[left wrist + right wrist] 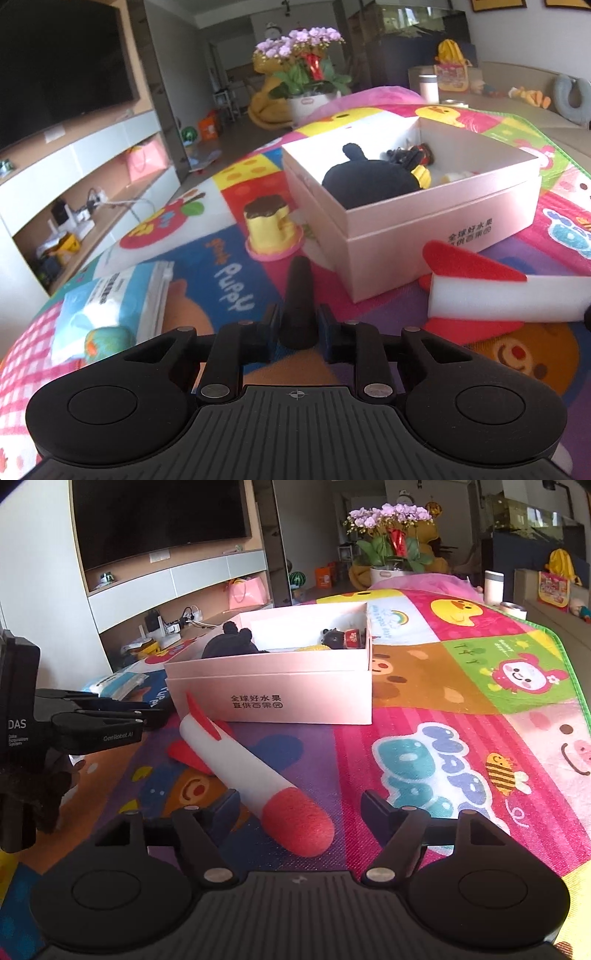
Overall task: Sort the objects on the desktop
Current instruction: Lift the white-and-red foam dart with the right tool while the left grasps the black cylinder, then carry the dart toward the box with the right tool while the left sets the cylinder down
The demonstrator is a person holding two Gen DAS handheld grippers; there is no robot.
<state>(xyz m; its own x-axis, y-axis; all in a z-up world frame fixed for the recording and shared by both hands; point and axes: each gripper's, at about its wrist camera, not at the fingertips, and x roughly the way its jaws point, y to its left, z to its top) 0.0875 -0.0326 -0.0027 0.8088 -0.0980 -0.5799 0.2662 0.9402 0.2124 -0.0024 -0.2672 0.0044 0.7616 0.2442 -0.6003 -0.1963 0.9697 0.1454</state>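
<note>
Surroundings: You had a pink box [273, 686] standing open on the colourful play mat [461, 709] that covered the desk, upper middle of the right wrist view, with a black plush [369, 181] and a small dark toy [343, 637] inside it.
Left side clutter: A yellow pudding toy [271, 230] sat just beside the box's left wall, and a blue tissue pack [110, 310] lay at the lower left of the left wrist view.
In the way: The box stood directly beyond the rocket's tail, close to it; whether they touched could not be told.
Foam rocket: Your white and red foam rocket [258, 771] lay flat on the mat, lower centre of the right wrist view.
Axis: Its long axis ran diagonally, red nose toward the lower right, red fins toward the upper left near the box.
Right gripper [299, 808]: Your jaws stood wide, one on each side of the rocket's red nose, not closed on it.
Left gripper [297, 321]: Your jaws were narrow, clamped on a black stick-like object [300, 295] that pointed toward the top of the frame, toward the box.
Background: A flower pot [388, 550] and a television [159, 517] filled the top of the frame.
</note>
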